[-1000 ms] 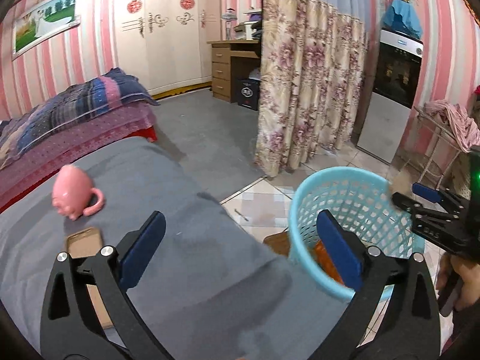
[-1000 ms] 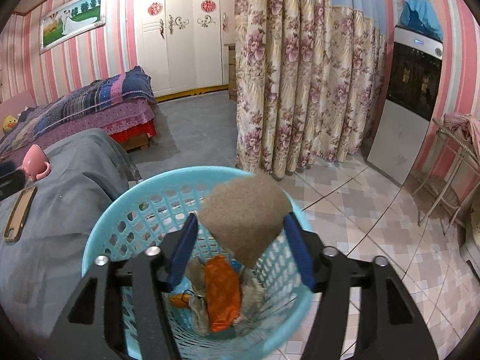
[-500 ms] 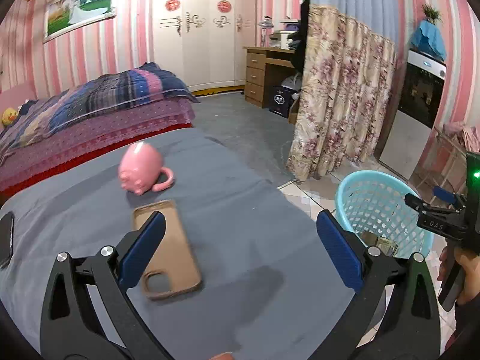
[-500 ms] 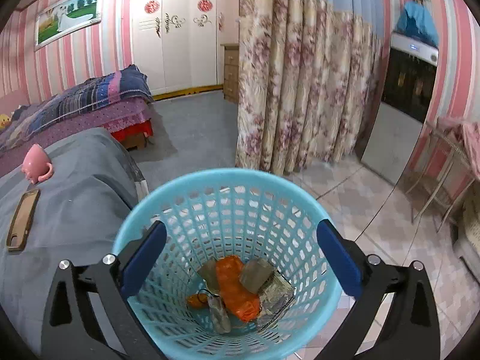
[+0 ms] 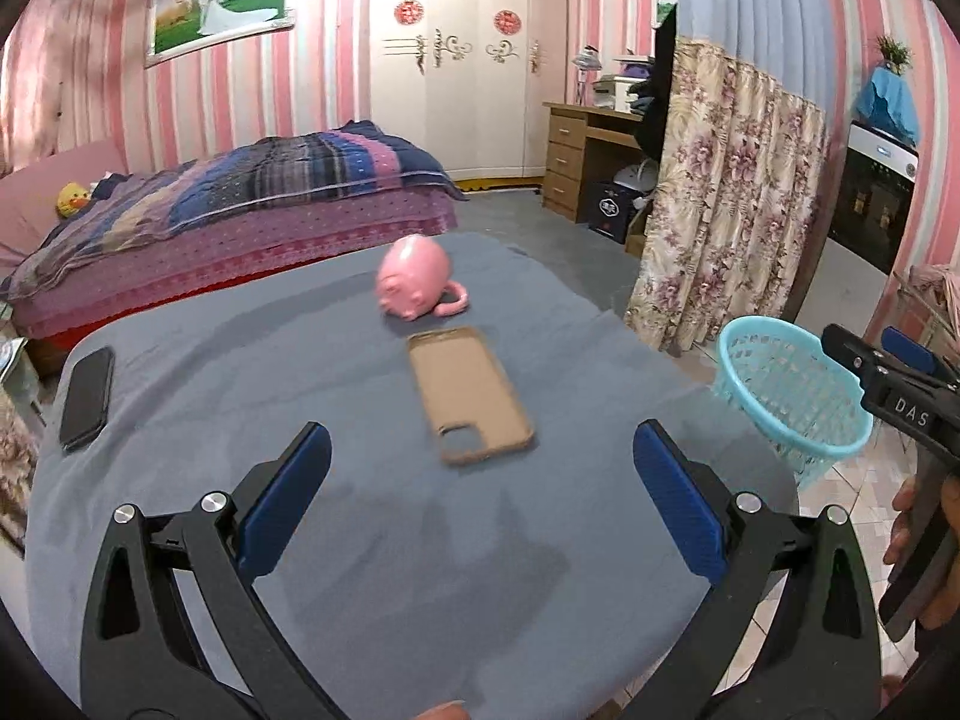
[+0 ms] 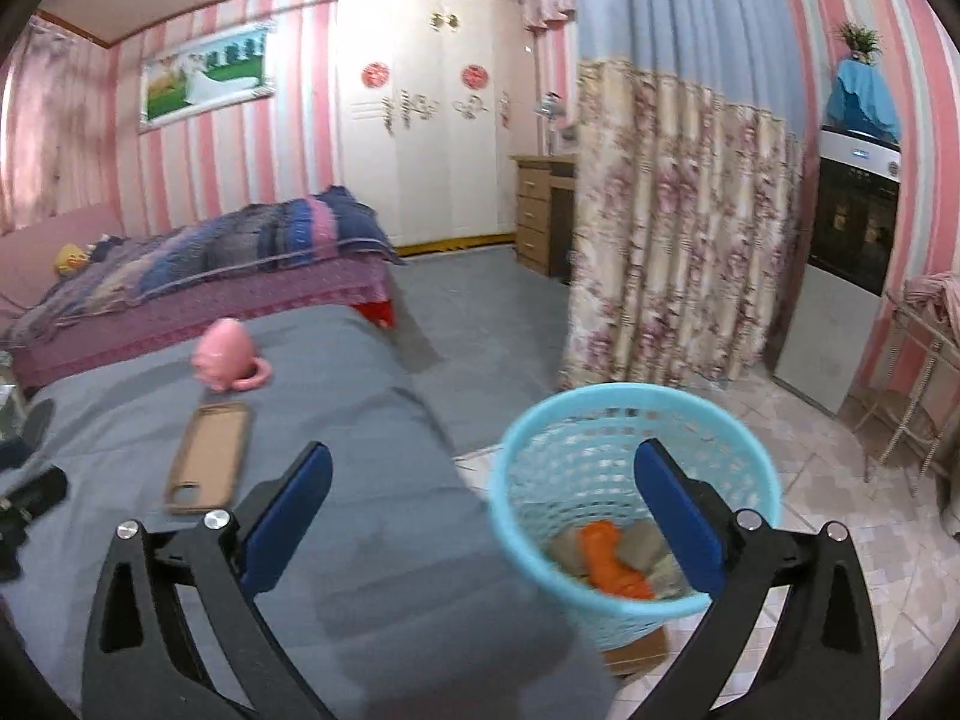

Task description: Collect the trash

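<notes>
Both tools are released, holding nothing: the left tool (image 5: 480, 504) at lower centre over the grey counter (image 5: 372, 540), the right tool (image 6: 480, 510) beside the blue basket (image 6: 612, 420), where orange trash (image 6: 612, 558) lies at lower right.

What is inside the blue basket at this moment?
Inside the blue basket lie an orange wrapper and some grey-brown scraps. The right gripper's finger and the near rim cover part of the bottom, so more may be there.

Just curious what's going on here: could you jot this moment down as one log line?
left tongs: open, empty | right tongs: open, empty | trash: in blue basket | table: pink mug, phone case, phone
</notes>
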`<state>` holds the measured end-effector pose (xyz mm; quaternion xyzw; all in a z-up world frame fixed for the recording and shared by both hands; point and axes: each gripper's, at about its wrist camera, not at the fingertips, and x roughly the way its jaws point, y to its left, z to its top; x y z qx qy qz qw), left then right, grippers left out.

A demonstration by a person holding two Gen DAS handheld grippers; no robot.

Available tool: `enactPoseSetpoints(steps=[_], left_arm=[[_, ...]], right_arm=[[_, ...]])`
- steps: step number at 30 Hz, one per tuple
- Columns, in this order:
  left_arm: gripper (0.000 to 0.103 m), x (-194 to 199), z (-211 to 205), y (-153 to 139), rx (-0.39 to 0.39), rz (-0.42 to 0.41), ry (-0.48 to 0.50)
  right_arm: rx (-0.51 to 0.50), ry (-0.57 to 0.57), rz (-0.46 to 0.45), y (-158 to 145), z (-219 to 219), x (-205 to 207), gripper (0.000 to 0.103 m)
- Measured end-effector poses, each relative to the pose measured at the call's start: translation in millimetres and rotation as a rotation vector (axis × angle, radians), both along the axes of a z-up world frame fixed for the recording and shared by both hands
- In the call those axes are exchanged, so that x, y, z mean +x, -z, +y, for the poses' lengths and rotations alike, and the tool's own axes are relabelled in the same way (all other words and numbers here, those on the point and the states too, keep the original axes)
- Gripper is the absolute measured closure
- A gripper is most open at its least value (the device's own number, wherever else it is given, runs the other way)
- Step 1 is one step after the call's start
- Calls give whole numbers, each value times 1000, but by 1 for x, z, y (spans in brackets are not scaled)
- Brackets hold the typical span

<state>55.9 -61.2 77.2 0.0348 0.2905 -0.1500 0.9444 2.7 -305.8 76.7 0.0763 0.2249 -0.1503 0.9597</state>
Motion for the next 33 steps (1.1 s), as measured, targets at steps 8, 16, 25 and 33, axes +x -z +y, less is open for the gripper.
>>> enactPoseSetpoints(steps=[8,16,25,33], left_arm=[[5,-18,46,7,-29,-1,-91],[5,-24,64,16,-31,5,-121],[5,-21,74,25,-38,-5,-159],[5,-24,67,25,-23,-18,-128]], right_arm=[[4,-38,2,-5,54,-6,5],[-33,-56,-22,-3,88,-16,5],[-57,-96,-22,4,103,-26,4],[-63,-90,-26,3,101,-27,4]])
